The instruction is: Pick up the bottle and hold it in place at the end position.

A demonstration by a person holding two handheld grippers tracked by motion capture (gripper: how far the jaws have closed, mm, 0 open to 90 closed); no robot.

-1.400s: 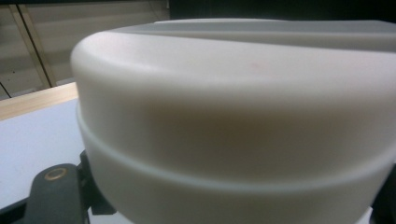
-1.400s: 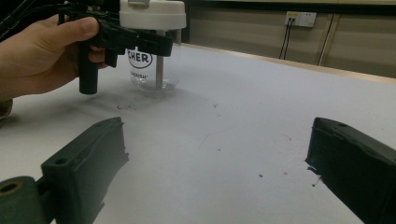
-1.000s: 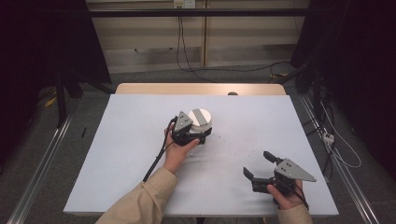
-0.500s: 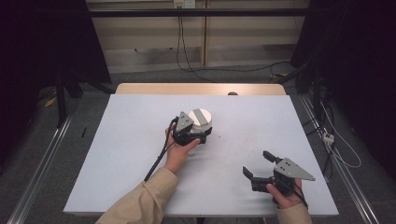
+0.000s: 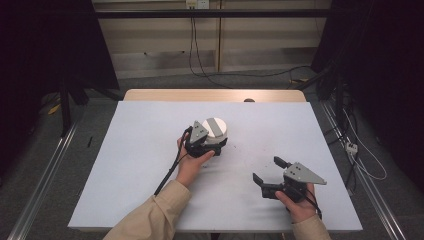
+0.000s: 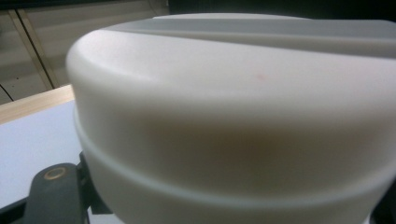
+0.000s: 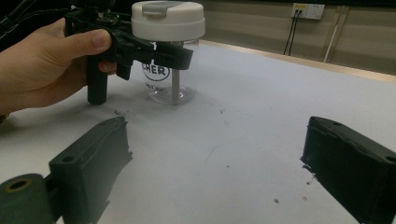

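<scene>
Nothing has moved: left gripper (image 5: 212, 145) jaws clamp jar (image 7: 169, 51), wrist level.

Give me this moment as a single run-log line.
left tool: shut on jar, under white lid | jar: upright on table | right tool: open, nothing between jaws, apart from jar

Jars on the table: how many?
1. A clear jar with a white lid stands mid-table, gripped just under the lid by the left hand-held gripper; the right hand-held gripper is apart, jaws open.

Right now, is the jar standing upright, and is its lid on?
Yes. The jar stands upright on the table, and its white lid sits on top.
</scene>
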